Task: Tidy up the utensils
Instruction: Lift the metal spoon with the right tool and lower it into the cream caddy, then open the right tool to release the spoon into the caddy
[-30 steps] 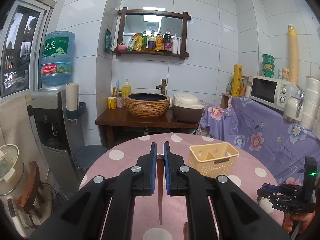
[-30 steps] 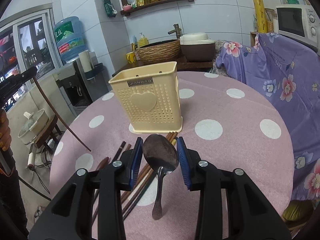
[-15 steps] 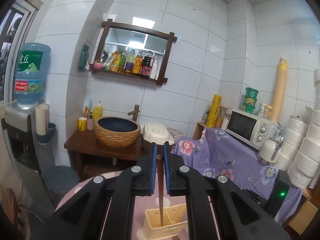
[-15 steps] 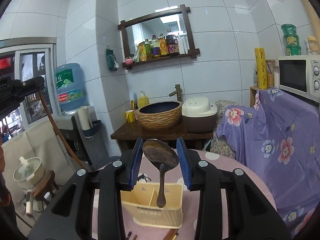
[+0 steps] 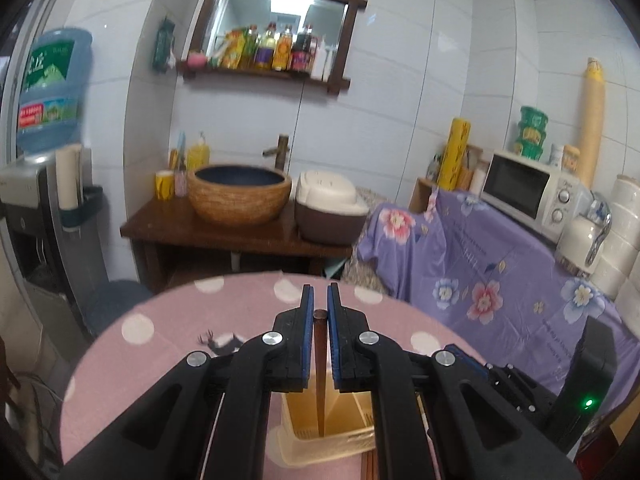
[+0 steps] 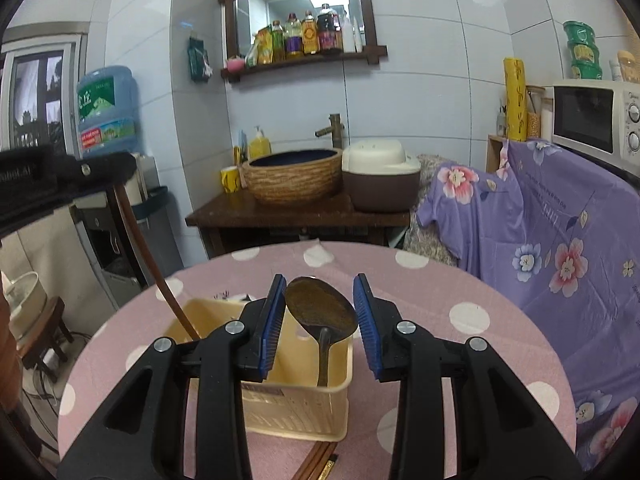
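In the left wrist view my left gripper (image 5: 318,300) is shut on a brown chopstick (image 5: 320,368), which hangs straight down with its tip inside the cream utensil holder (image 5: 304,446). The right wrist view shows my right gripper (image 6: 320,292) shut on a dark spoon (image 6: 320,308), held by the bowl. The spoon's handle hangs into the right compartment of the holder (image 6: 296,404). At the left of that view, the left gripper (image 6: 116,172) holds the chopstick (image 6: 148,256) slanting down into the holder's left side.
The holder stands on a round pink polka-dot table (image 6: 460,280). More chopsticks (image 6: 316,460) lie on the cloth in front of it. Beyond are a wooden stand with a woven basin (image 5: 240,196), a rice cooker (image 5: 328,208), a purple floral cover (image 5: 480,264) and a microwave (image 5: 524,192).
Both grippers lifted off the table and moved over the holder. The chopstick and the spoon handle, earlier clear of it, now hang down into it.
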A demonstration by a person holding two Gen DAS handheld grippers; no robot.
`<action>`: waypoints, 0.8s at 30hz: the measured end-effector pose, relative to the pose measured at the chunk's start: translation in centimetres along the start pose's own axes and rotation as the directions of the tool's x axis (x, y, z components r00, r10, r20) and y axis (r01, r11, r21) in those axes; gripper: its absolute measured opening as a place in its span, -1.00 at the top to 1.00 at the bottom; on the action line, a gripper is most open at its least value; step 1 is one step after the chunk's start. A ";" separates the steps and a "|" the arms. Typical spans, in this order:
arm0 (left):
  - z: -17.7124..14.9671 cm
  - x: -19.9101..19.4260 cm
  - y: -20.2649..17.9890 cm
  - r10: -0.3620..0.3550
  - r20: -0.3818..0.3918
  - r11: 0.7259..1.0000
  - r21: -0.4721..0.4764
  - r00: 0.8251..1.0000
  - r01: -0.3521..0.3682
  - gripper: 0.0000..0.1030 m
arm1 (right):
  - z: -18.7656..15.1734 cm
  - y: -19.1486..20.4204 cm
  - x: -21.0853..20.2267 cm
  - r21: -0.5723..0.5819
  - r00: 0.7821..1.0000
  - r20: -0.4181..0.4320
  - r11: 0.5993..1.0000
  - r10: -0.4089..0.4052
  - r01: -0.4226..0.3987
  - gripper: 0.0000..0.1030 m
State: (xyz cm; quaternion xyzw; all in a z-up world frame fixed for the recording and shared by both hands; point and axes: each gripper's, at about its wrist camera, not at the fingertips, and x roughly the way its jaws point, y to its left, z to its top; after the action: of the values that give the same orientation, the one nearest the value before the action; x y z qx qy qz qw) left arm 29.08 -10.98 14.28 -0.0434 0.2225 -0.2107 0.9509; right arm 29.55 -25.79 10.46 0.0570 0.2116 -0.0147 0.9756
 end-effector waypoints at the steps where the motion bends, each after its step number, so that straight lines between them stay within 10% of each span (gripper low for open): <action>1: -0.4 0.3 0.1 0.000 -0.011 1.000 -0.001 1.000 0.000 0.84 | -0.4 0.1 0.2 -0.003 1.000 -0.008 1.000 0.000 0.000 0.31; 14: -1.1 -0.1 -0.1 0.038 0.009 0.998 0.049 0.999 -0.038 0.80 | -2.3 0.7 0.7 -0.033 1.000 -0.013 0.999 -0.012 0.012 0.26; 18: -1.3 -1.1 0.4 0.039 0.035 0.998 0.046 0.999 -0.040 0.08 | -2.6 0.7 0.5 -0.034 1.000 -0.002 0.999 -0.018 0.018 -0.06; 24: -2.7 -3.4 1.7 0.022 0.024 1.000 0.017 0.999 -0.023 -0.41 | -2.8 0.9 -2.1 -0.038 0.997 0.064 0.998 -0.041 0.044 -0.33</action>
State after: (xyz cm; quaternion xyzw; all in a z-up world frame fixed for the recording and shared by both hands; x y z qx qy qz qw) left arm 25.79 -8.00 12.92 -0.0353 0.2099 -0.2012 0.9561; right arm 26.56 -24.60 8.91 0.0330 0.1822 -0.0330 0.9822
